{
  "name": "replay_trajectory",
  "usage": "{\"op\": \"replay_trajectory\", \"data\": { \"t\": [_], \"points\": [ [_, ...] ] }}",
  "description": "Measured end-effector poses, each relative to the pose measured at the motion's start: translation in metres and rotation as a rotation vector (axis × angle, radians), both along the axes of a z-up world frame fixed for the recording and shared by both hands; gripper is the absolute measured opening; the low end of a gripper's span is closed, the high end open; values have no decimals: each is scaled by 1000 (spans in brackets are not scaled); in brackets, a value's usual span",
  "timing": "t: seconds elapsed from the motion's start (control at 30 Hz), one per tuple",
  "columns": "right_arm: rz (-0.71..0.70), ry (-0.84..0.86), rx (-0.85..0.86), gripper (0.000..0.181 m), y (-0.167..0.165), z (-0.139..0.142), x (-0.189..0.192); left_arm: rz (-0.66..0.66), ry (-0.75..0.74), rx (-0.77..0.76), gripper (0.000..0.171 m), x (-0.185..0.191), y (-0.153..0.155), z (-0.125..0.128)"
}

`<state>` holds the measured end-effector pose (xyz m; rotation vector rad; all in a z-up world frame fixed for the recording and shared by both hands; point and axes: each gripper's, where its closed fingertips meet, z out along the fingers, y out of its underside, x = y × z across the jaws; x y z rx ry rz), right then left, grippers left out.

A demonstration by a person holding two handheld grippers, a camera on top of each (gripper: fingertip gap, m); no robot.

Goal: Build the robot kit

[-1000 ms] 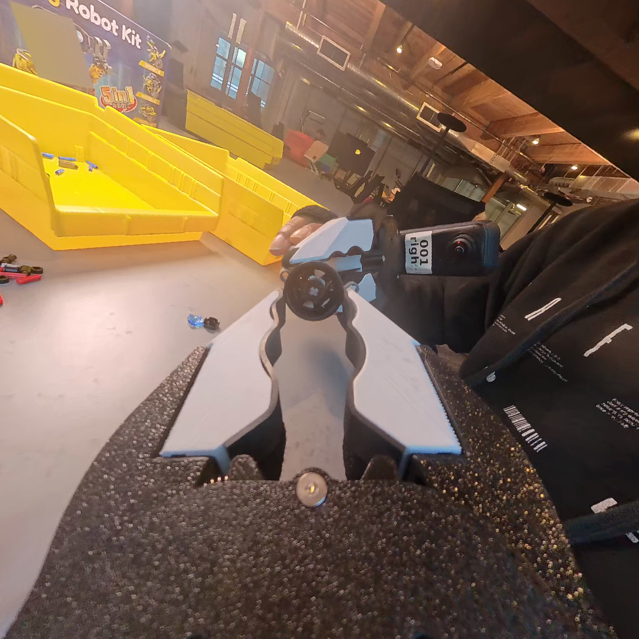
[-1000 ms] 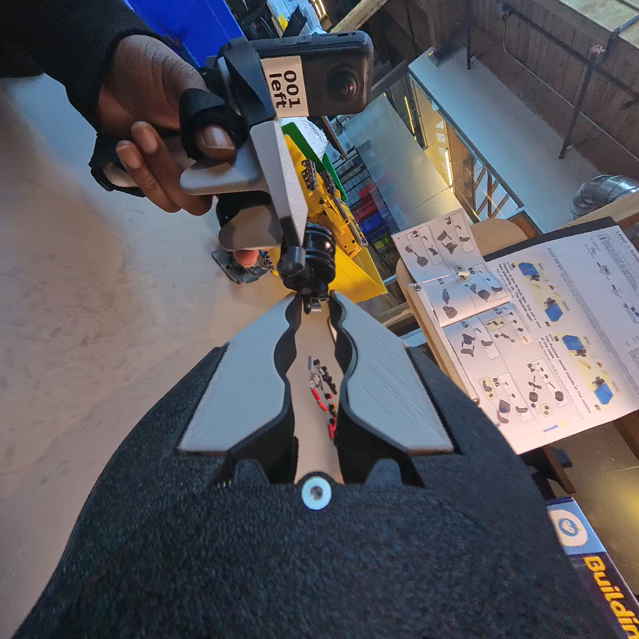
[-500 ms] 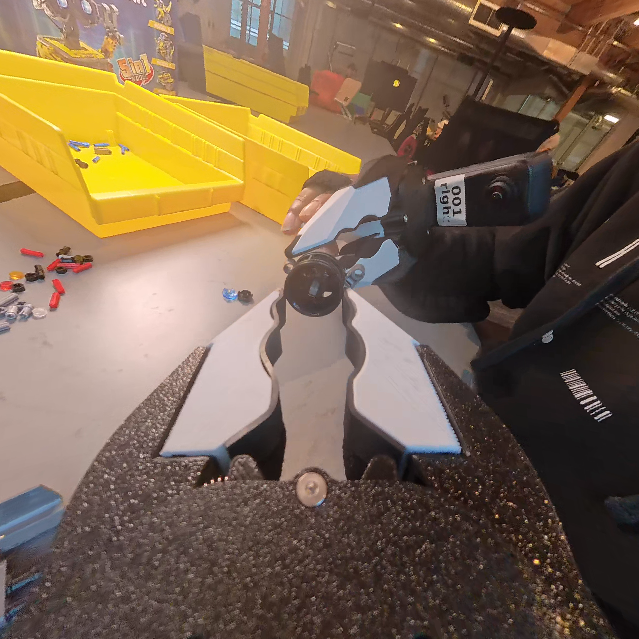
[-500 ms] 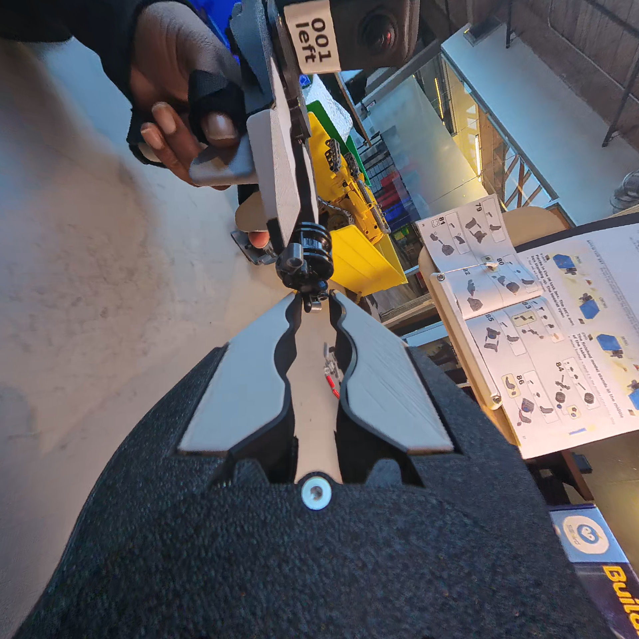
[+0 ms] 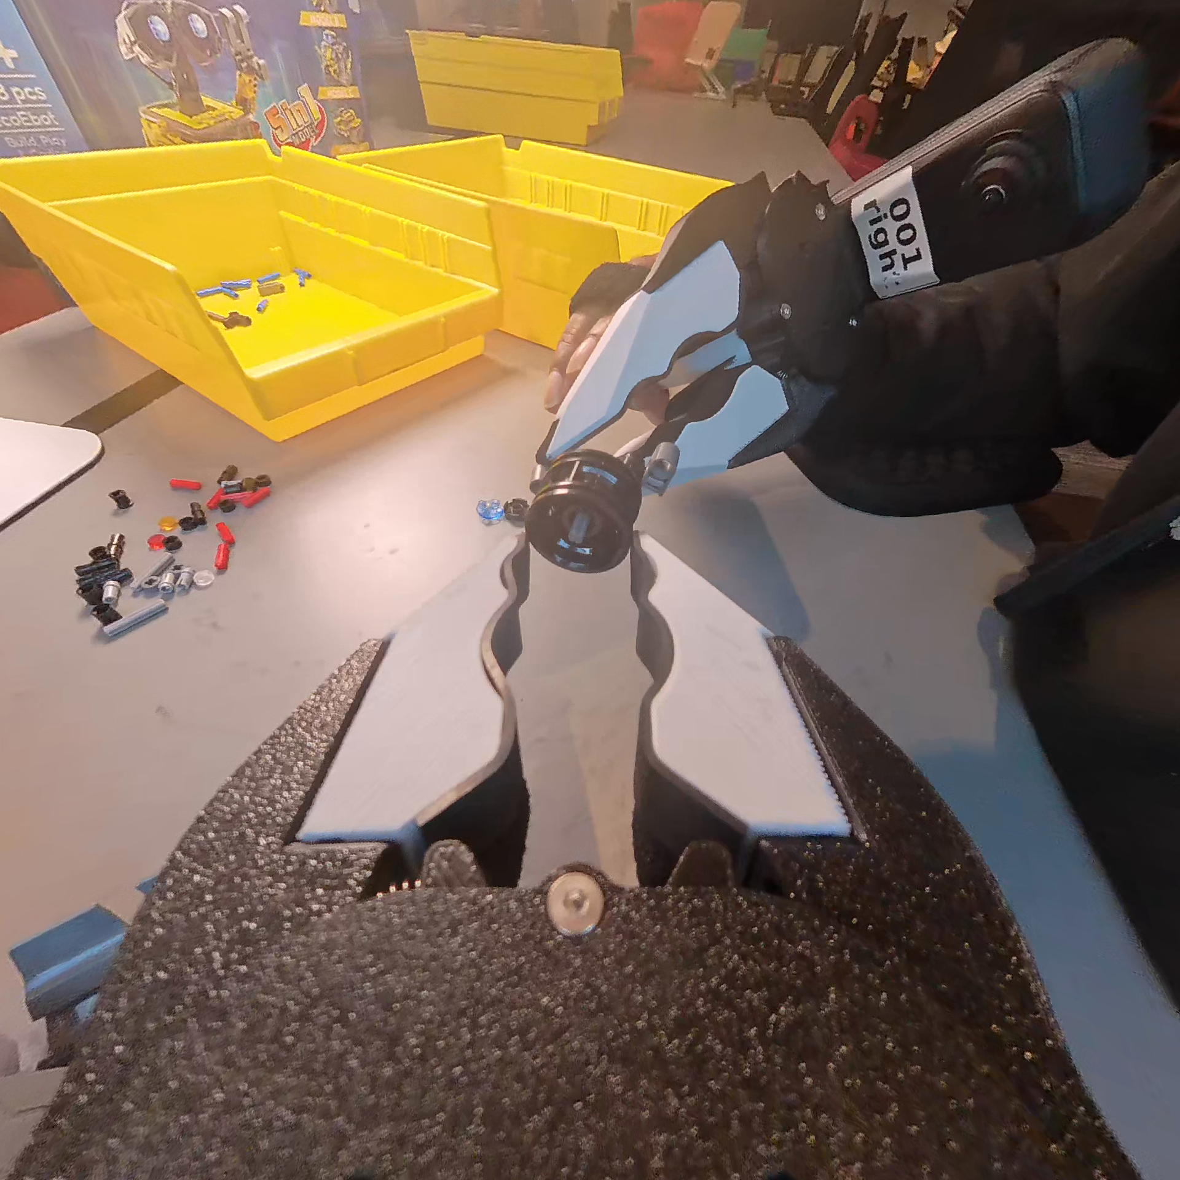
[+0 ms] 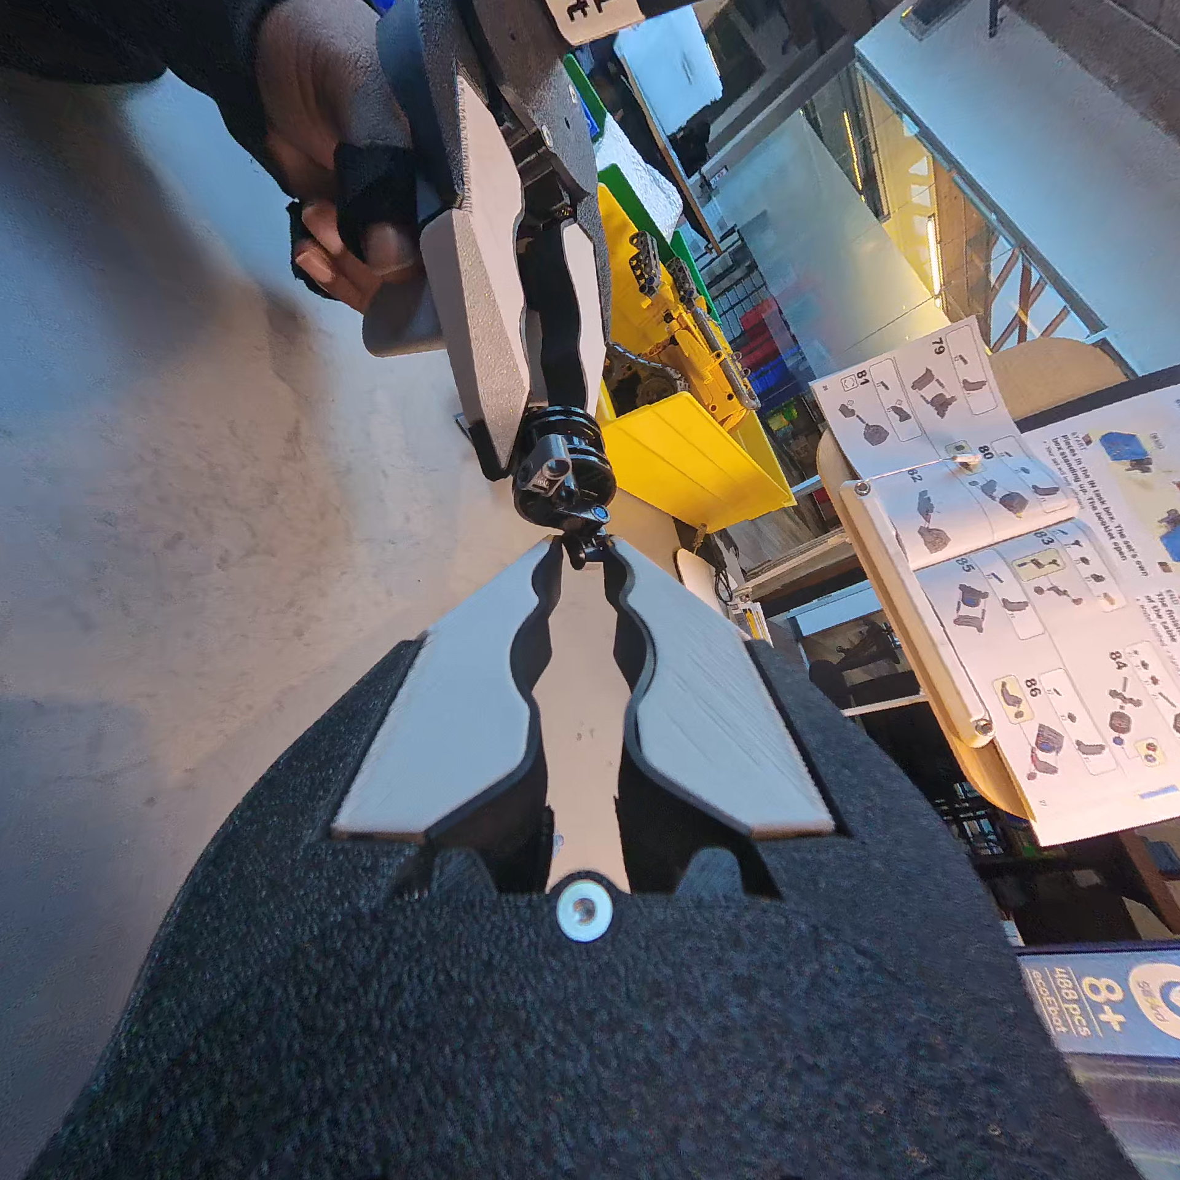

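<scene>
My left gripper (image 5: 578, 543) is shut on a black wheel (image 5: 581, 517) and holds it above the grey table (image 5: 319, 638). A small grey and black connector piece (image 5: 664, 456) sits on the wheel's far side. My right gripper (image 6: 584, 550) is shut on the small black end of that connector piece (image 6: 584, 546), just under the wheel (image 6: 568, 466). In the left wrist view the right gripper (image 5: 613, 463) comes in from the upper right, held by a hand. In the right wrist view the left gripper (image 6: 549, 434) comes down from above, also held by a hand.
Yellow bins (image 5: 268, 357) stand at the back of the table; one holds a few small blue parts. Several loose small parts (image 5: 172, 543) lie at the left, and a blue round piece (image 5: 490, 511) lies near the wheel. An open instruction booklet (image 6: 1021, 574) stands at the right.
Both grippers have stayed closed on the wheel assembly. The left gripper has tilted down towards the table, and the right gripper now reaches in from higher at the right.
</scene>
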<state>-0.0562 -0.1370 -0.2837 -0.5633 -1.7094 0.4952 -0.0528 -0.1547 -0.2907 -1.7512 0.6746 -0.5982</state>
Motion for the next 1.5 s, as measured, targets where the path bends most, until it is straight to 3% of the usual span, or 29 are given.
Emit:
{"op": "replay_trajectory", "data": {
  "t": [0.33,0.53,0.73,0.8,1.0,1.3,1.5],
  "points": [
    [2,-60,-237,11,9,-8,1,31,13,54,30,-5,2,6],
    [90,-114,-436,30,-5,-9,4,70,8,91,30,-12,5,12],
    [76,-117,-524,52,-12,-7,-4,42,-44,119,30,-2,1,21],
    [84,-99,-551,49,-14,-2,-4,26,-22,126,30,2,-1,18],
    [130,-79,-567,16,-16,4,1,11,-9,125,30,6,-3,16],
    [102,-81,-471,15,-11,-1,1,25,20,83,31,1,1,5],
    [99,-80,-366,15,-14,-6,1,0,-46,21,38,3,-1,3]
  ]
}}
